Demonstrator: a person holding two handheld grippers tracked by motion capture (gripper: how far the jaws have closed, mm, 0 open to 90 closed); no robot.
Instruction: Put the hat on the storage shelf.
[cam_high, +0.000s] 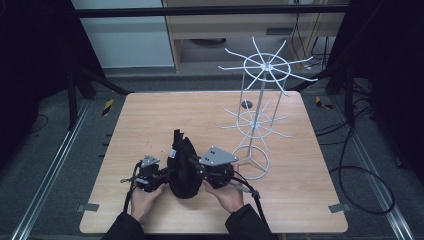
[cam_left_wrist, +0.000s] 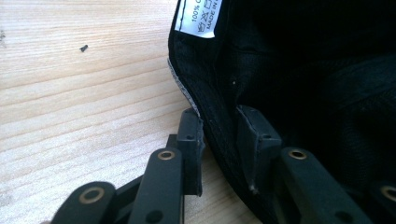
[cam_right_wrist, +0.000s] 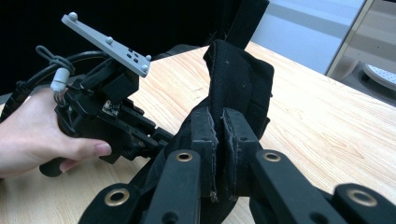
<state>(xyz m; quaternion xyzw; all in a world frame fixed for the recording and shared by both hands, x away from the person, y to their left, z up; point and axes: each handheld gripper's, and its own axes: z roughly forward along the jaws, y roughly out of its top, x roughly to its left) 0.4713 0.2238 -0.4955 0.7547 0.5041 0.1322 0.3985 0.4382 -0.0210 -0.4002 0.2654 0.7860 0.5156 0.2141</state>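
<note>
Black cap (cam_high: 183, 167): a soft fabric cap standing on its edge on the near part of the wooden counter (cam_high: 150, 120), between my two hands and just beside the base of the white wire display rack (cam_high: 257, 117).

Handling: I judge it light and limp. The cloth folds and sags where it is not supported, so it should not slip from rubber pads but will droop if held at one point only. The stitched rim, being doubled and firmer, is the best place to take hold, one grip on each side.

Grips: my left claw (cam_left_wrist: 219, 140) straddles the rim, one jaw outside and one inside the cap, nearly closed on the cloth. My right claw (cam_right_wrist: 219, 140) is pinched tight on an upright fold of the fabric (cam_right_wrist: 233, 79).

Appearance: matte black throughout, with visible seam stitching, a dark lining, and a white sewn-in care label (cam_left_wrist: 198, 18) printed in small text.
</note>
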